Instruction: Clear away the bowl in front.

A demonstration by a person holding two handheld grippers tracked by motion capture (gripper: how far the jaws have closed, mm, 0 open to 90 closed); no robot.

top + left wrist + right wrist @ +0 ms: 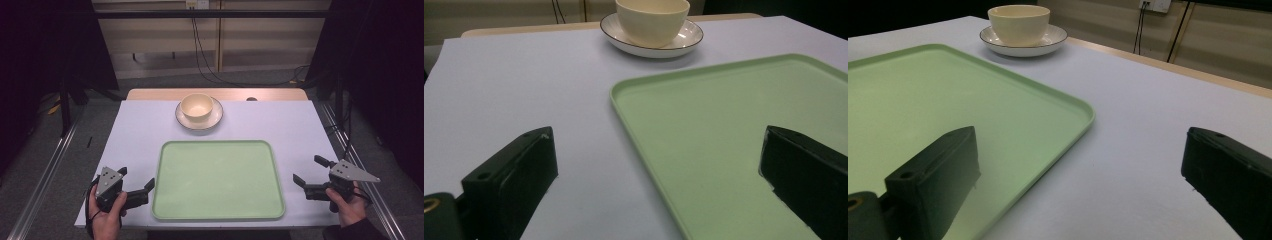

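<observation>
High view: left gripper point(136, 181) and right gripper point(307, 170) flank the empty green tray point(218, 212) at lower frame, jaws wide, holding nothing. Gripper views: cream bowl point(653, 19) on saucer point(1055, 36), apparently unsecured; a careless grab could tip it.

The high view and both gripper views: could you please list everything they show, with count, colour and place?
bowl: one, cream, standing on the plate at the table's far middle.
plate: one, white with a dark rim, under the bowl.
tray: one, pale green, empty, in the near middle of the table.
table: one, pale lilac top with a wooden far edge.
cables: several, black, on the floor beyond the table.
left gripper: one, black, open, held left of the tray.
right gripper: one, black, open, held right of the tray.
</observation>
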